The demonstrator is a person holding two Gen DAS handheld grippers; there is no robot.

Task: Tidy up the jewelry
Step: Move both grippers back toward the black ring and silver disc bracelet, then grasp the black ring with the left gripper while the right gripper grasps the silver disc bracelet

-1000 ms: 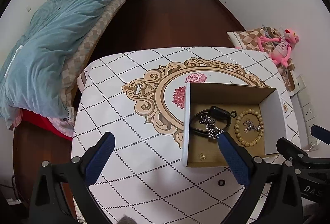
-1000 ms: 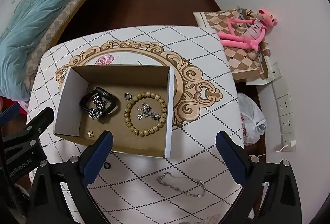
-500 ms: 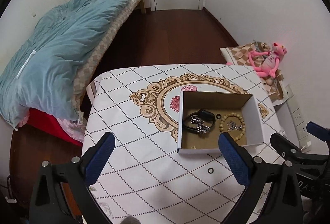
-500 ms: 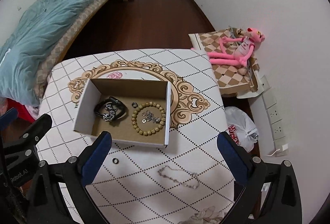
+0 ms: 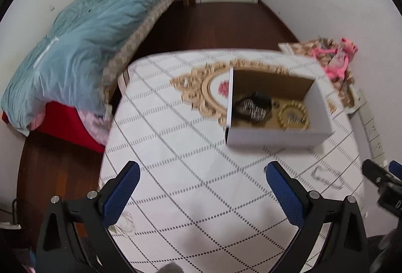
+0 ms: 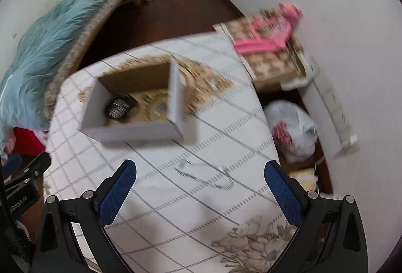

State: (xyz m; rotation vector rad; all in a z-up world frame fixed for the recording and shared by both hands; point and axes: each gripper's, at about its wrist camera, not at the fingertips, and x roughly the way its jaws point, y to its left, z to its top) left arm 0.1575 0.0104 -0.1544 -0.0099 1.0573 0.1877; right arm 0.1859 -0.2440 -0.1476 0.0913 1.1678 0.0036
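Box [image 5: 276, 137] on the table [image 5: 176, 172], bracelets [image 5: 294, 116] inside it, a chain [image 6: 203, 176] on the table in front, bed [image 5: 75, 52] left, soft toy [image 5: 339, 59] behind right.

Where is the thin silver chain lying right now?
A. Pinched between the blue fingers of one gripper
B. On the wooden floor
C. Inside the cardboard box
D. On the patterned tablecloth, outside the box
D. The silver chain lies loose on the tablecloth, on the near side of the cardboard box, and the right gripper stands open above it, touching nothing.
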